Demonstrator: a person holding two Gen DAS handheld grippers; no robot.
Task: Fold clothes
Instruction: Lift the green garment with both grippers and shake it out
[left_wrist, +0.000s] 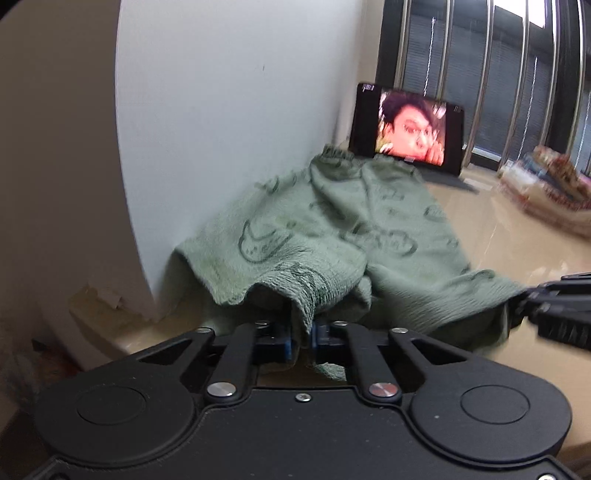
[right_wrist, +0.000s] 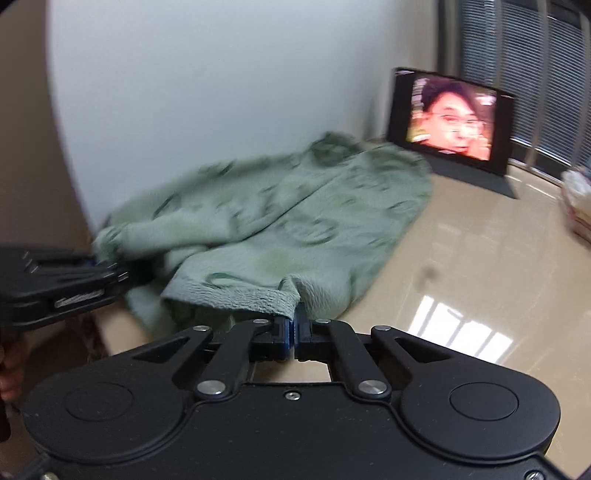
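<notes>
Garment (left_wrist: 332, 229): green, with a darker printed pattern, lying crumpled on the beige table (left_wrist: 517, 258) against the white wall (left_wrist: 221, 110). Its far end reaches the tablet (left_wrist: 408, 129) at 12 o'clock; its near hem hangs at the table's front edge.

Left gripper (left_wrist: 301, 332): jaws closed on a ribbed fold of the near hem, with cloth bunched between the blue pads and a scrap showing below them. In the right wrist view the same gripper (right_wrist: 122, 275) enters at 9 o'clock, tips buried in the garment's (right_wrist: 288, 214) left corner.

Right gripper (right_wrist: 294, 328): jaws closed, pinching the ribbed hem corner at its tips; pads pressed together with cloth rising from between them. In the left wrist view it appears at 3 o'clock (left_wrist: 524, 299), touching the garment's right edge.

Tablet (right_wrist: 452, 118): upright at the table's far side, screen lit, showing a face. Behind it, a window with vertical bars (left_wrist: 480, 74).

Packet stack (left_wrist: 546, 188): at 2 o'clock on the table, well apart from the garment; blurred, contents not legible.

Table surface (right_wrist: 480, 277): glossy, with window reflection at 4 o'clock
</notes>
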